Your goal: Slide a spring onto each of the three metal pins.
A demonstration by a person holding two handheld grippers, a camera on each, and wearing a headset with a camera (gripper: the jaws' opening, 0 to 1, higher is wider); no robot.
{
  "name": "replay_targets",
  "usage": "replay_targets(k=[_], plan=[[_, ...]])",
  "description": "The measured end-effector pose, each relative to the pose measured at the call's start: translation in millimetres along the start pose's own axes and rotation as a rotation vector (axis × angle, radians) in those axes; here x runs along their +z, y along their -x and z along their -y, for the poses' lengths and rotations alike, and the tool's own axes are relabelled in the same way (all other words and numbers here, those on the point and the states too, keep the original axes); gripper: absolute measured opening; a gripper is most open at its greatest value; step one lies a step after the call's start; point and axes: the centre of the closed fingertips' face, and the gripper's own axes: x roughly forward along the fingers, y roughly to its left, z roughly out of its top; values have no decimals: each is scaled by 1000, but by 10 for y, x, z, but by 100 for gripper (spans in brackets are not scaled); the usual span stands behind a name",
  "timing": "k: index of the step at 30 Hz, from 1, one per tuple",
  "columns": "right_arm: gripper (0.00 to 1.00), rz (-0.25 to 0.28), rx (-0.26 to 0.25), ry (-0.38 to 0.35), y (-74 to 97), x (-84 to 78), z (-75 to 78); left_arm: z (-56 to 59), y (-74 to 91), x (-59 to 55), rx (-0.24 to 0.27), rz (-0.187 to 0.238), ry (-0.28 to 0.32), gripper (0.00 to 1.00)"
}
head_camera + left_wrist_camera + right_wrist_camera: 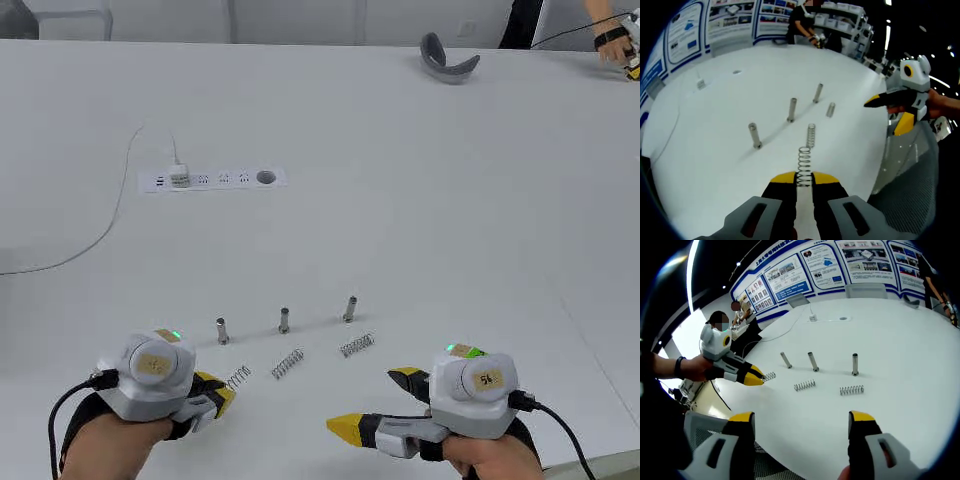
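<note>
Near the counter's front edge the left tongs pinch only one end of the leftmost spring, which could bend or flick free short of the pins, while the right tongs gape empty

White workbench, pwr strip, blue-trimmed wall posters, shelves w/ boxes, ceiling strip light.

Both the left tool and right tool have grey bodies, yellow-tipped jaws, black cables.
</note>
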Motion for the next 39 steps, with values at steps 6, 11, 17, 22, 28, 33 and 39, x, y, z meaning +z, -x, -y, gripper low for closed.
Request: replay_targets(k=[6, 11, 17, 22, 28, 33, 39], plan=[[73, 12, 45, -13, -38, 36, -114, 172, 72, 3, -26, 12, -12, 11], [71, 17, 72, -23, -62, 46, -178, 297, 92, 23, -51, 15, -37, 11], [69, 23, 105, -37, -93, 51, -259, 420, 102, 37, -73, 18, -54, 11], [65, 48, 143, -92, -128, 96, -338, 563, 116, 49, -100, 18, -82, 11], [62, 74, 187, -134, -152, 160, -423, 725, 119, 115, -131, 25, -125, 11], [57, 80, 211, -163, -165, 174, -463, 855, 108, 152, -156, 29, -157, 11], [50, 116, 246, -249, -166, 211, -501, 980, 95, 184, -182, 35, -169, 11]])
